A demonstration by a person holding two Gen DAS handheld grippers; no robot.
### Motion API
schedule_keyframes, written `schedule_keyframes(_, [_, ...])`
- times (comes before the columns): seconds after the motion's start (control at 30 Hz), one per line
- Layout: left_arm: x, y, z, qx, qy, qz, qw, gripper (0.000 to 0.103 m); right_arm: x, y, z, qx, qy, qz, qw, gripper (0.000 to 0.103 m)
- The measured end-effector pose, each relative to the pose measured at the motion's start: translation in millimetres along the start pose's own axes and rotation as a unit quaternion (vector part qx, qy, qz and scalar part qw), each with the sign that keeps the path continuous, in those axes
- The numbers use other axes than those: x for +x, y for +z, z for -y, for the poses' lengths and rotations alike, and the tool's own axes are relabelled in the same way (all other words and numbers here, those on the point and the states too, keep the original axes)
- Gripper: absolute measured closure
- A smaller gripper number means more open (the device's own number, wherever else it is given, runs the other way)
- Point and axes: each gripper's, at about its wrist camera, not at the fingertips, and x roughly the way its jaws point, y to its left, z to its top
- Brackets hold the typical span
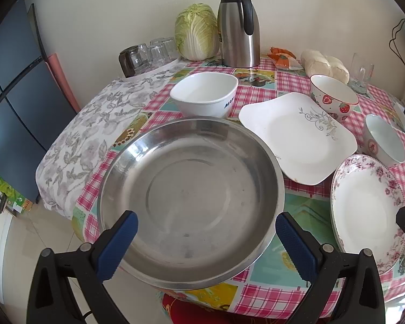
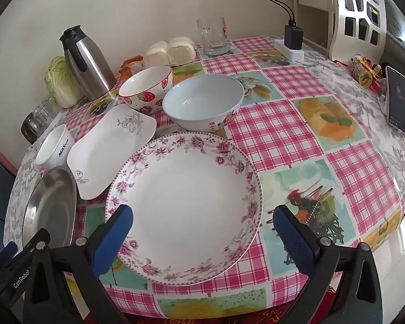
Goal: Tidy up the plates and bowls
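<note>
While fingers gape, steel plate [image 1: 191, 197] beside floral plate [image 2: 186, 205].

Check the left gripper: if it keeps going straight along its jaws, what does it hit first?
Most likely the steel plate: the open left gripper points down at its near rim. Depth is hard to judge.

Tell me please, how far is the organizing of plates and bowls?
Nothing looks stacked yet. Both grippers are open and empty: the left gripper hovers over the steel plate, the right gripper over the floral plate. The square plate and bowls remain separate.
</note>
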Motion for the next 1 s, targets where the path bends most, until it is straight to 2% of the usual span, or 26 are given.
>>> schedule_keyframes(0.53, [-4.1, 0.6, 4.5, 0.004, 0.009, 0.006, 0.9999, 0.000, 2.9, -0.9, -15.0, -0.021, 0.006, -0.016, 1.000, 0.000])
schedule_keyframes(1.0, [-1.3, -1.3, -5.6, -0.030, 0.026, -0.002, 0.9992, 0.000, 8.5, -3.0, -16.9, -0.026, -0.003, -0.032, 0.999, 0.000])
